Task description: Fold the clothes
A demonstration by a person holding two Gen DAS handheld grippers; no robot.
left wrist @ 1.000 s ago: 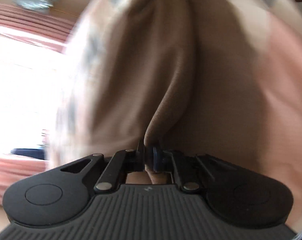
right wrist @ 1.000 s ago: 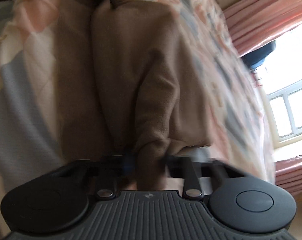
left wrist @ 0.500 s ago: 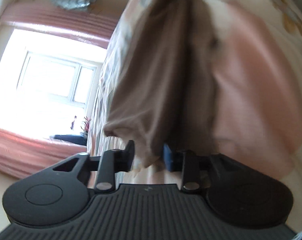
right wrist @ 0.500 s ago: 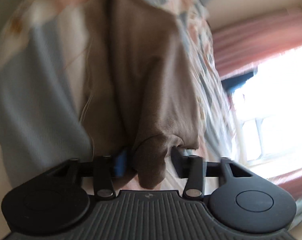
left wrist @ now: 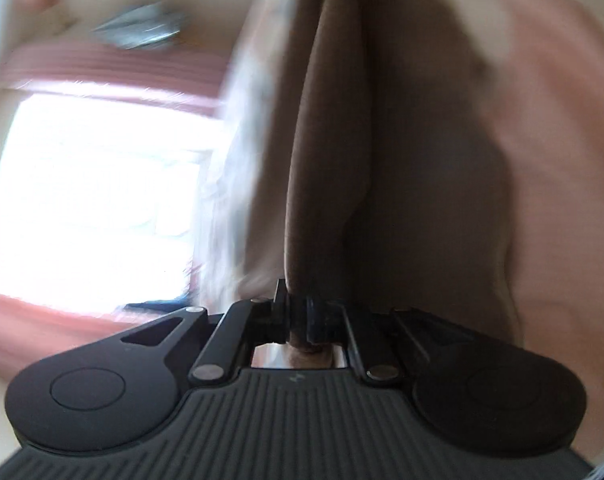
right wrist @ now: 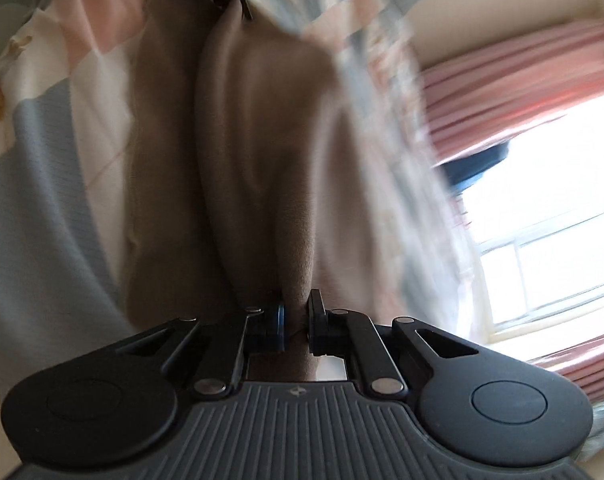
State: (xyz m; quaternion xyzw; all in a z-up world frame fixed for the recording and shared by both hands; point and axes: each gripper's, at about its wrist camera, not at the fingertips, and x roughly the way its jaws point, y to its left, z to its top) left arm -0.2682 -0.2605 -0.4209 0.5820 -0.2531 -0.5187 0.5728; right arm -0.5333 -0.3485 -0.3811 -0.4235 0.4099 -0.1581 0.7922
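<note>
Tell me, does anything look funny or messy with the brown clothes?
Nothing looks torn or spilled. The brown garment hangs bunched in long folds, not flat yet, pinched by the right hand-held gripper at one end and the left hand-held gripper at the other, above the patchwork bedspread.

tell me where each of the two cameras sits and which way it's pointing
Left wrist: sits behind the left gripper, looking along its fingers up a brown garment clamped between them, a patterned bedsheet behind, a bright window at left.
Right wrist: sits behind the right gripper, facing along the same garment toward the other gripper, which shows at the top; window at right.
Shared: the brown garment stretched between both grippers, the bedsheet, the window and the pink curtains.
</note>
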